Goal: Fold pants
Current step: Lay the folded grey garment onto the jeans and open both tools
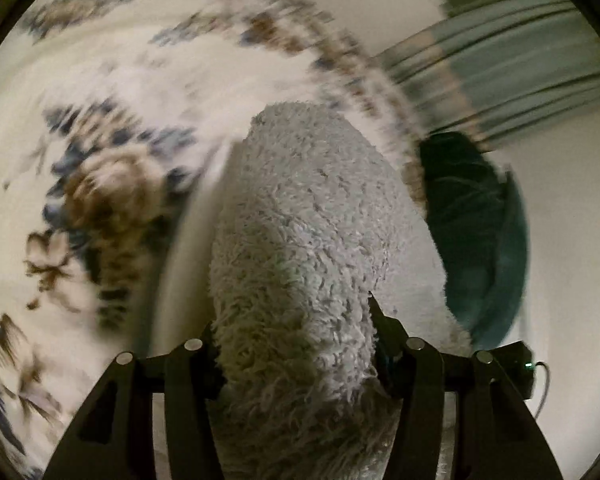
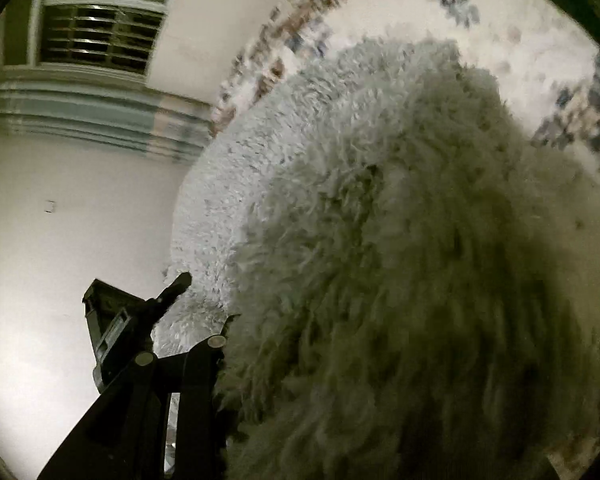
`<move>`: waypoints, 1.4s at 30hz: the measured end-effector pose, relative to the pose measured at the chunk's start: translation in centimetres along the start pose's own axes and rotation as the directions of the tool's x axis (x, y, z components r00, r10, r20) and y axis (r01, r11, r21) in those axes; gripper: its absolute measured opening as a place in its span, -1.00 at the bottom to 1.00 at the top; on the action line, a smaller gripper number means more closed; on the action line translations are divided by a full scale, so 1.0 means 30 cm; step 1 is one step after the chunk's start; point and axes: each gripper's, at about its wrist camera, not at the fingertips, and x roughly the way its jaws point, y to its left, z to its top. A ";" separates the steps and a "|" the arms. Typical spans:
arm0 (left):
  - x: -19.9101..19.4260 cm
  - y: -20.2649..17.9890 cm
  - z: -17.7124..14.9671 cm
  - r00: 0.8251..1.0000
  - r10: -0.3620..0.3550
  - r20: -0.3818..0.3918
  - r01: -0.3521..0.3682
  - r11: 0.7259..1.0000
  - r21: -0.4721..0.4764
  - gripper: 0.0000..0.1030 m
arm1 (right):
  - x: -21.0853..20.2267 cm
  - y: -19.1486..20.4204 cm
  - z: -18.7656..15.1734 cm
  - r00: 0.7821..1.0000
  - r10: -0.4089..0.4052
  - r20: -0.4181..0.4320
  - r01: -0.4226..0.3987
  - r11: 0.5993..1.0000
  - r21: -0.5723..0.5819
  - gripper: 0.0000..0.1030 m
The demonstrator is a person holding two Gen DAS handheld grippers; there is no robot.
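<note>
The pants [image 1: 300, 240] are fluffy white fleece. In the left wrist view they fill the middle and run down between my left gripper's [image 1: 300, 356] fingers, which are shut on the fabric; only the right fingertip [image 1: 374, 308] shows. In the right wrist view the fleece [image 2: 380, 260] drapes over my right gripper [image 2: 332, 340] and hides most of it. Its fingers cannot be seen through the pile. The other gripper [image 2: 140, 320] shows at the lower left, at the edge of the fabric.
A floral white bedspread [image 1: 100, 160] lies under the pants, blurred by motion. A dark teal cushion [image 1: 480, 240] sits at its right edge. Beyond are a white wall [image 2: 60, 220], a striped band [image 2: 80, 108] and a barred window [image 2: 100, 36].
</note>
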 end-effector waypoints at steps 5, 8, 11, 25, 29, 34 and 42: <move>0.003 0.046 -0.021 0.999 0.027 -0.036 -0.026 0.999 0.028 0.21 | 0.086 -0.024 -0.002 0.994 -0.096 -0.054 0.098 0.994 0.044 0.12; -0.040 -0.028 -0.039 0.992 0.121 -0.026 -0.118 0.987 0.107 0.21 | 0.057 0.004 -0.001 0.981 -0.188 -0.047 0.189 0.982 0.025 0.43; -0.065 -0.108 -0.061 0.969 0.247 0.016 -0.245 0.950 0.191 0.23 | -0.030 0.027 -0.043 0.949 -0.316 -0.017 0.316 0.948 -0.031 0.45; -0.317 -0.483 -0.309 0.847 0.469 0.249 -0.531 0.752 0.391 0.78 | -0.376 0.530 -0.166 0.683 -0.659 0.316 0.721 0.677 -0.149 1.00; -0.458 -0.606 -0.397 0.822 0.465 0.330 -0.568 0.722 0.396 0.78 | -0.553 0.668 -0.274 0.654 -0.649 0.389 0.743 0.647 -0.169 1.00; -0.646 -0.744 -0.518 0.805 0.436 0.403 -0.582 0.714 0.390 0.78 | -0.791 0.827 -0.424 0.655 -0.605 0.453 0.734 0.652 -0.190 1.00; -0.956 -0.929 -0.789 0.780 0.389 0.489 -0.585 0.731 0.352 0.78 | -1.133 1.019 -0.682 0.661 -0.511 0.550 0.713 0.657 -0.246 1.00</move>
